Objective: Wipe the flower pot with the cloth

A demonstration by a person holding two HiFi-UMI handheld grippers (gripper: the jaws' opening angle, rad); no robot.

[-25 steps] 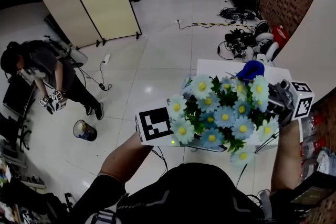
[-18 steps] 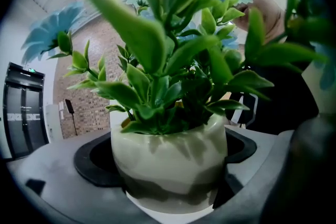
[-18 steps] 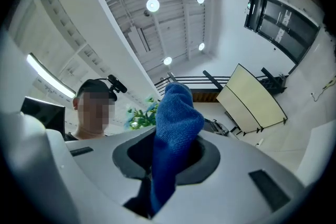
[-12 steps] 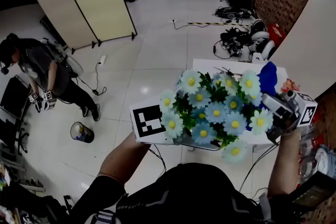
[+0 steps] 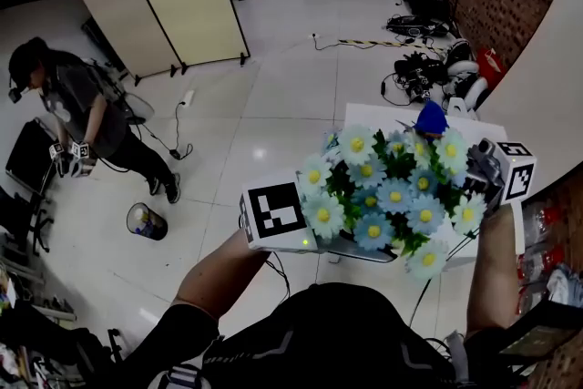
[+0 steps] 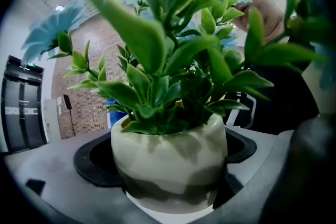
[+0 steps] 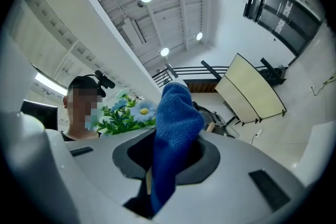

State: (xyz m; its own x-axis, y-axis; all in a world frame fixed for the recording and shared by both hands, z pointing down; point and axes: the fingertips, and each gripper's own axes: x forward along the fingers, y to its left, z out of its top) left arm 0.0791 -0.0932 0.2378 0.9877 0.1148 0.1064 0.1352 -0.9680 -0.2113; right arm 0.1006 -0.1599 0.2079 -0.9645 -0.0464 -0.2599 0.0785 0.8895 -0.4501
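Pot in one gripper, cloth in the other, both raised over the white tabletop.
The left hand-held gripper pinches the pale flower pot by its lower sides, with green leaves and blue daisies rising above it. The right hand-held gripper is clamped on a blue cloth that stands up out of its jaws at the far right of the flowers. Whether the cloth touches the pot cannot be told.

I count two grippers, my left gripper and my right gripper. One flower pot, one cloth, about a dozen flowers (too crowded to count surely). One other person, one table, one can.
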